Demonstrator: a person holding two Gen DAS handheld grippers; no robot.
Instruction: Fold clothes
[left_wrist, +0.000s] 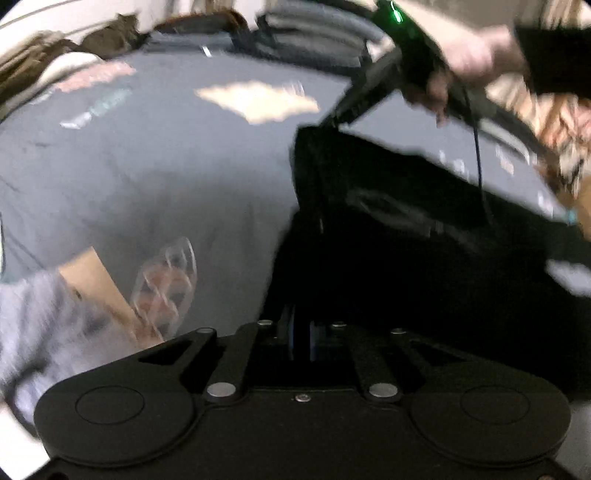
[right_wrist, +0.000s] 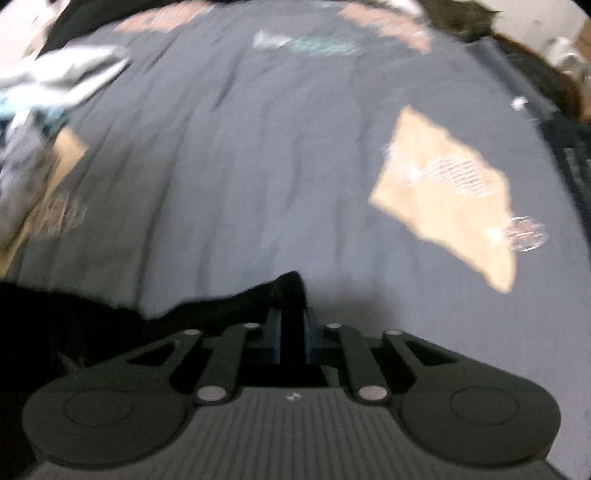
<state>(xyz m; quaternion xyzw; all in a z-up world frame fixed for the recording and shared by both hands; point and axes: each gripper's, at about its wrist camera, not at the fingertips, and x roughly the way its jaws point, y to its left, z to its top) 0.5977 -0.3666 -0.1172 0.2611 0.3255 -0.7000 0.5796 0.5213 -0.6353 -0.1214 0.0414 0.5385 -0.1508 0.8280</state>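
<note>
Both jaws tight on black garment (left_wrist: 388, 229)

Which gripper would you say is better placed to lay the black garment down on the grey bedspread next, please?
Probably the right gripper: its fingers pinch a corner of the black garment out over bare grey bedspread. The left gripper is buried in the garment's bulk.

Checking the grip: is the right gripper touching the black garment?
Touching. The right wrist view shows the right gripper shut on a fold of the black garment.
</note>
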